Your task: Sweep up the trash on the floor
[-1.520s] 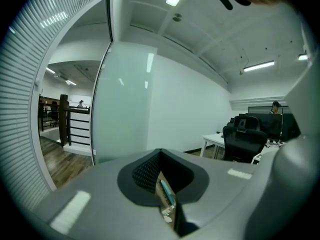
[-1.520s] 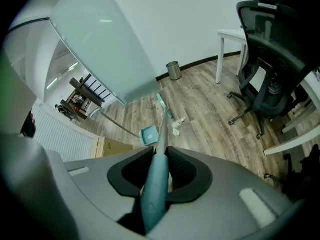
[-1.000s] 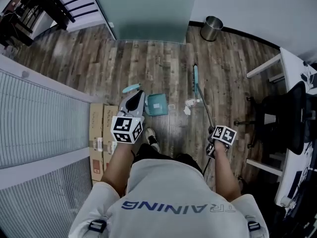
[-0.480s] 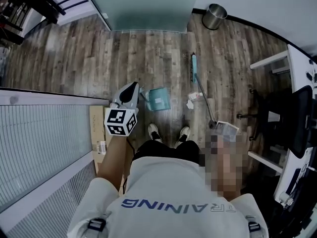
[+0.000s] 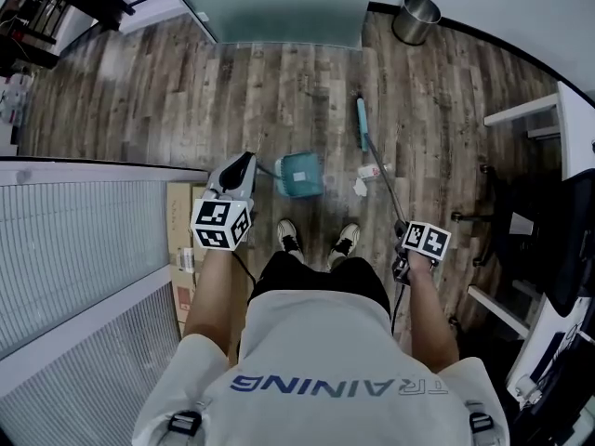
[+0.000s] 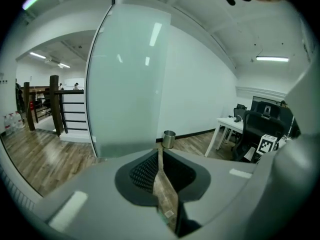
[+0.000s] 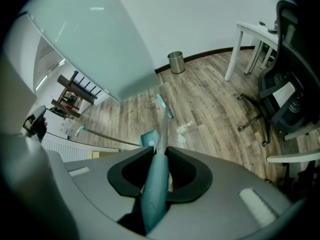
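Teal plastic long-handled dustpan (image 5: pixel 299 174) is standing on the wood floor (image 5: pixel 279 91). Crumpled white paper trash (image 5: pixel 361 186) is lying just beside it. Teal-headed broom (image 5: pixel 362 124) is slanting, its handle sitting clamped in the right tool (image 7: pixel 159 170).

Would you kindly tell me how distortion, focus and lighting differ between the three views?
Head view: evenly lit and sharp, though the wood floor bows towards the edges. Left gripper view: fisheye with dark corners; the ceiling light glares and reflections streak the glass panel. Right gripper view: same fisheye; the broom handle is soft close to the lens, the floor beyond crisp.
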Motion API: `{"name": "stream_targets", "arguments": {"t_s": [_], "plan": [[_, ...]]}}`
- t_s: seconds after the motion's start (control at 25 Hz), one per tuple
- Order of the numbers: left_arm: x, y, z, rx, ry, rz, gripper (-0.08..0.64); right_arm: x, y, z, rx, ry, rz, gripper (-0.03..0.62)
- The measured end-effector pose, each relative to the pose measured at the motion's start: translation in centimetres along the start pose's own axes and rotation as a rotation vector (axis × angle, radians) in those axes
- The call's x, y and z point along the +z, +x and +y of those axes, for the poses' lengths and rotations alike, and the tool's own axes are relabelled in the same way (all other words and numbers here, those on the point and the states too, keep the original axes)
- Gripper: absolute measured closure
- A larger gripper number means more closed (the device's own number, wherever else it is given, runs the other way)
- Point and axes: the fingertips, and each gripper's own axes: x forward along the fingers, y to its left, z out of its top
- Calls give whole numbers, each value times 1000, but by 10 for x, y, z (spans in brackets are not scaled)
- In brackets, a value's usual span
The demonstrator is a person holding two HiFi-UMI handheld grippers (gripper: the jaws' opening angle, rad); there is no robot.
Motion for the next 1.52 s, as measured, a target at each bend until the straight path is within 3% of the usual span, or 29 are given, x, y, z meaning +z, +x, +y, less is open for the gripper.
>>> {"name": "stream_targets", "arguments": {"t_s": [0.16, 0.32, 0.4, 0.6, 0.8, 0.88, 1.04, 1.36, 1.52], "plan": [[-17, 8, 26, -12, 58, 91, 464, -9, -3, -10, -34, 28, 14, 486], [-57, 25, 41, -122, 239, 260, 324, -20, -2, -7, -55, 57, 22, 486], [-81, 36, 45, -191, 349, 355, 288, -25, -1, -2, -63, 73, 26, 486], [-138, 67, 56, -316, 514, 546, 278, -31, 0, 5, -82, 99, 29, 485], [-192, 87, 69, -385, 557, 707, 283, -30, 0, 5, -102, 102, 19, 485], [-207, 92, 72, -388, 576, 754, 321, -28, -1, 1, -115, 101, 19, 485], [-218, 101, 78, -354, 628, 770, 429, -29, 0, -10, -143, 107, 30, 485], [-217, 108, 62, -452, 726, 728, 453, -30, 4, -39, -221, 97, 78, 485], [-214, 114, 60, -454, 718, 719, 451, -29, 7, -54, -278, 99, 98, 485]]}}
